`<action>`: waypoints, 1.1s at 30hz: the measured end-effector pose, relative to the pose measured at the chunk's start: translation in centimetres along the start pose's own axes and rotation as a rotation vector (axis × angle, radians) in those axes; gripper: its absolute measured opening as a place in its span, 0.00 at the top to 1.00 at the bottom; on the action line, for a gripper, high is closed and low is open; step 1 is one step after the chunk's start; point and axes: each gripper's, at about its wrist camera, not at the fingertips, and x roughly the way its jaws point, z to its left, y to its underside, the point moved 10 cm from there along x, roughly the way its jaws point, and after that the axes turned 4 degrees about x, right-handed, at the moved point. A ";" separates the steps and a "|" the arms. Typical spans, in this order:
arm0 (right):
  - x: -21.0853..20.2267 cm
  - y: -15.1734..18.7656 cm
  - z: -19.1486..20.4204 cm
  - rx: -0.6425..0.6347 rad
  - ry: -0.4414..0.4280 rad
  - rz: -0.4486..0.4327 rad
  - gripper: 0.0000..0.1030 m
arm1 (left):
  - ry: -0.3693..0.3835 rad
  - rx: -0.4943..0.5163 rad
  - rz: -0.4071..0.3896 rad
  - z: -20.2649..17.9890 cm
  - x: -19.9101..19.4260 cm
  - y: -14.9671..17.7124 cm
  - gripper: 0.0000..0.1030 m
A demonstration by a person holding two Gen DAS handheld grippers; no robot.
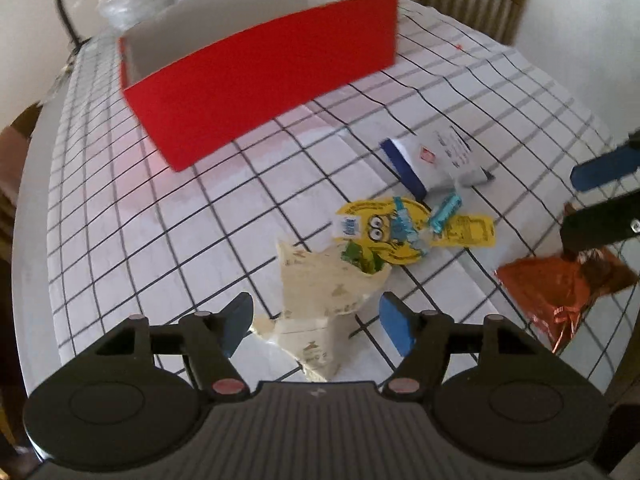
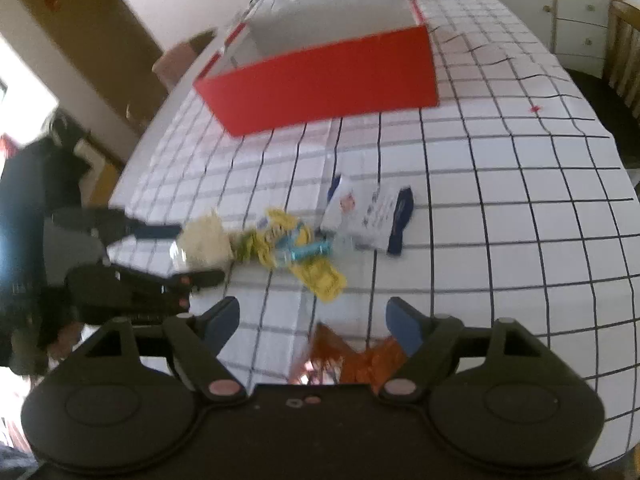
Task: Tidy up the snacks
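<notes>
The left gripper has jaws apart around the soft, crinkly cream snack bag; grab its middle. The right gripper has jaws apart over the orange foil bag.

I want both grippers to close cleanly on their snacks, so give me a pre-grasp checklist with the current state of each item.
1. Left gripper open: ok.
2. Cream packet between the left fingers: ok, though the jaws are not closed on it.
3. Right gripper open: ok.
4. Orange foil packet between the right fingers: ok, partly hidden by the gripper body.
5. Red box open on top to receive snacks: ok.
6. Red box empty: cannot tell, its floor is hidden.
</notes>
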 end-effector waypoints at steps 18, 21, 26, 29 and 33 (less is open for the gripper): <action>3.6 4.7 2.0 -0.549 0.118 0.236 0.15 | -0.006 -0.008 0.037 -0.2 2.5 0.6 0.33; 3.9 5.0 2.0 -0.533 0.110 0.241 0.16 | 0.004 -0.033 0.037 0.1 2.6 0.8 0.35; 4.3 5.4 2.0 -0.470 0.073 0.248 0.30 | 0.032 -0.080 0.034 0.3 2.7 0.7 0.52; 4.3 5.4 2.0 -0.434 0.059 0.229 0.33 | 0.045 -0.109 0.033 0.4 2.7 0.7 0.59; 4.0 5.2 1.7 -0.369 0.049 0.190 0.45 | 0.048 -0.152 0.030 0.8 2.5 0.9 0.67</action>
